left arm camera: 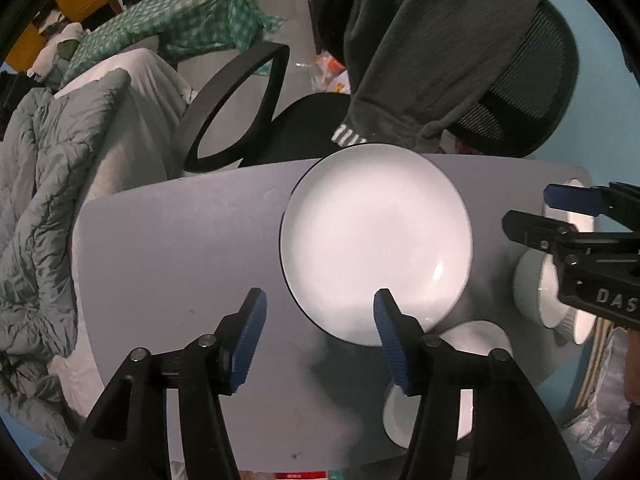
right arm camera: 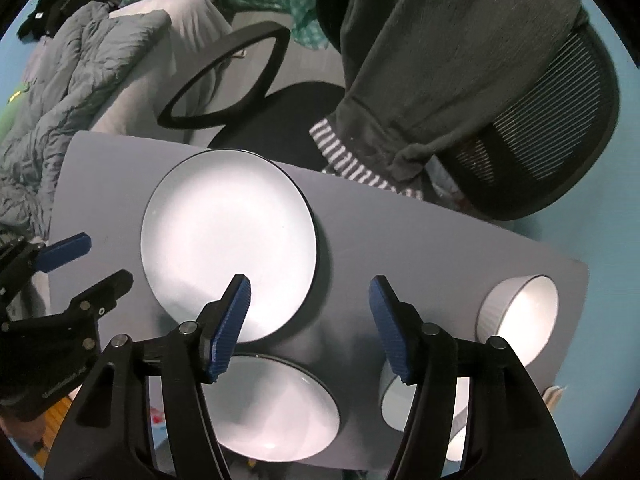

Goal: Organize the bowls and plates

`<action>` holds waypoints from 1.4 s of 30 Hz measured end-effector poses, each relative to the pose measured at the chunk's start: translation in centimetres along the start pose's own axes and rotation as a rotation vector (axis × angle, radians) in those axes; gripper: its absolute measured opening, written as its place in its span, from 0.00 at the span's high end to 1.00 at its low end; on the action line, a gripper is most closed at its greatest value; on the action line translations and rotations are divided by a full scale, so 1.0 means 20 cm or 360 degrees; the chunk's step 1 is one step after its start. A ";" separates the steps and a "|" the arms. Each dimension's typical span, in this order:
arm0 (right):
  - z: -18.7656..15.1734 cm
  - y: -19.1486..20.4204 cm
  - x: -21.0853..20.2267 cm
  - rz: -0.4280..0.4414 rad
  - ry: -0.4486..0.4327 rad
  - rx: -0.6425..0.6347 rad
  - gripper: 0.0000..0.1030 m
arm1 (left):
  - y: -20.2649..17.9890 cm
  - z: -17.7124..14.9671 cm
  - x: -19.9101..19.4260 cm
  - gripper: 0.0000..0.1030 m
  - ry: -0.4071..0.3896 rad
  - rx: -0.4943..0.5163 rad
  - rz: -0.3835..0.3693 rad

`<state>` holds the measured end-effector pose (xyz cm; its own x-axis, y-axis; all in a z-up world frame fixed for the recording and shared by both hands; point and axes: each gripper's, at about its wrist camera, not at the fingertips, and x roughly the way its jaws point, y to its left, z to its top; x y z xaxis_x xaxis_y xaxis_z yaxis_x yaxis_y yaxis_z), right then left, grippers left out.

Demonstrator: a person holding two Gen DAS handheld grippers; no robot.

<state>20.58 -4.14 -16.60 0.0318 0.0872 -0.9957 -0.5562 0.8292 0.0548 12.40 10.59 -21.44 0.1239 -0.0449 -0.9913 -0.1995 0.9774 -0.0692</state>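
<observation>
**Both claws empty above the dishes**

Our right claw [right arm camera: 310,324] hangs over the grey surface [right arm camera: 380,232] with its pads apart and nothing between them; our left claw [left arm camera: 320,340] is parted and empty too. Nearest, under the right claw, sits a second plate [right arm camera: 276,408] at the close edge. Beside it, partly hidden behind the right finger, is a small bowl [right arm camera: 394,404]. Further right a ribbed bowl [right arm camera: 520,320] stands alone. Beyond these lies the large plate [right arm camera: 230,240], flat and face up; being round, it has no long axis to line up with. We judge the near plate best suited to the right claw, which hangs right above it, while the large plate lies ahead of the left.
</observation>
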 end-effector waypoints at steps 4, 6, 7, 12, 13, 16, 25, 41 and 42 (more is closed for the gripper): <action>-0.05 0.03 -0.07 -0.0054 -0.0053 -0.0028 0.37 | 0.01 -0.04 -0.10 0.38 -0.0061 -0.0040 -0.0057; -0.08 0.04 -0.11 -0.0074 -0.0079 -0.0039 0.35 | 0.01 -0.06 -0.15 0.36 -0.0097 -0.0061 -0.0081; -0.10 0.04 -0.12 -0.0080 -0.0089 -0.0040 0.35 | 0.01 -0.08 -0.16 0.36 -0.0105 -0.0066 -0.0088; -0.17 0.06 -0.17 -0.0080 -0.0104 -0.0020 0.35 | 0.00 -0.16 -0.23 0.36 -0.0127 -0.0050 -0.0107; -0.19 0.06 -0.18 -0.0083 -0.0110 -0.0018 0.35 | 0.00 -0.18 -0.24 0.36 -0.0133 -0.0044 -0.0115; -0.23 0.08 -0.21 -0.0089 -0.0120 -0.0007 0.34 | -0.01 -0.24 -0.27 0.36 -0.0139 -0.0019 -0.0137; -0.36 0.09 -0.26 -0.0084 -0.0137 0.0068 0.34 | -0.04 -0.35 -0.33 0.36 -0.0136 0.0028 -0.0201; -0.59 0.03 -0.29 -0.0051 -0.0134 0.0285 0.33 | -0.09 -0.46 -0.38 0.35 -0.0168 0.0090 -0.0266; -0.61 0.02 -0.28 -0.0046 -0.0124 0.0312 0.33 | -0.10 -0.46 -0.38 0.36 -0.0164 0.0088 -0.0268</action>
<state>10.15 -11.03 -11.89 0.1139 0.0981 -0.9886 -0.3821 0.9229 0.0476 2.80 7.15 -14.76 0.2503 -0.1903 -0.9493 -0.1140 0.9679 -0.2241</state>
